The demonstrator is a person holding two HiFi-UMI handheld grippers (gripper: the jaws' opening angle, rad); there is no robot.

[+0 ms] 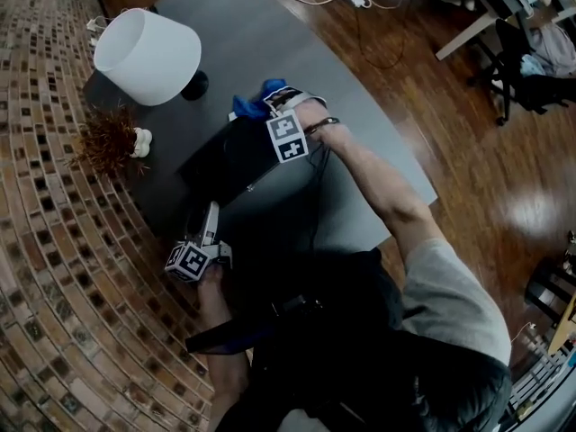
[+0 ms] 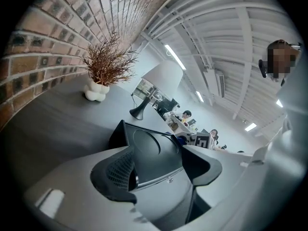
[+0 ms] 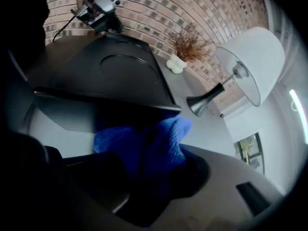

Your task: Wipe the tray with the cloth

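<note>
Cloth [image 3: 149, 143], blue and bunched, sits clamped between the jaws of the right gripper [image 3: 150, 170], which a person holds at the far edge of a black tray [image 1: 225, 165] on a grey tabletop [image 1: 270, 34]. Seen from the right gripper view, the cloth presses up against the tray's rim, part of it tucked in shadow below that rim. At the tray's opposite, near corner the left gripper [image 1: 211, 214] is closed on the tray, the corner wedged between both jaws with the ribbed pad against its edge. The tray is dark and smooth, with a shallow round recess in its face. The head view shows the right arm [image 1: 378, 187] stretched across the tray, the marker cube above its middle, while the left forearm comes in low along the tabletop's near side.

Beyond the tray, well apart from the cloth, a lamp [image 1: 148, 57] with a white shade stands on a dark base. Just beside it a dried plant [image 1: 108, 138] rises from a small white vase [image 1: 141, 142] close to the brick wall [image 1: 45, 241]. To the right of the tabletop lies a wooden floor [image 1: 432, 133] with white cables trailing over it
</note>
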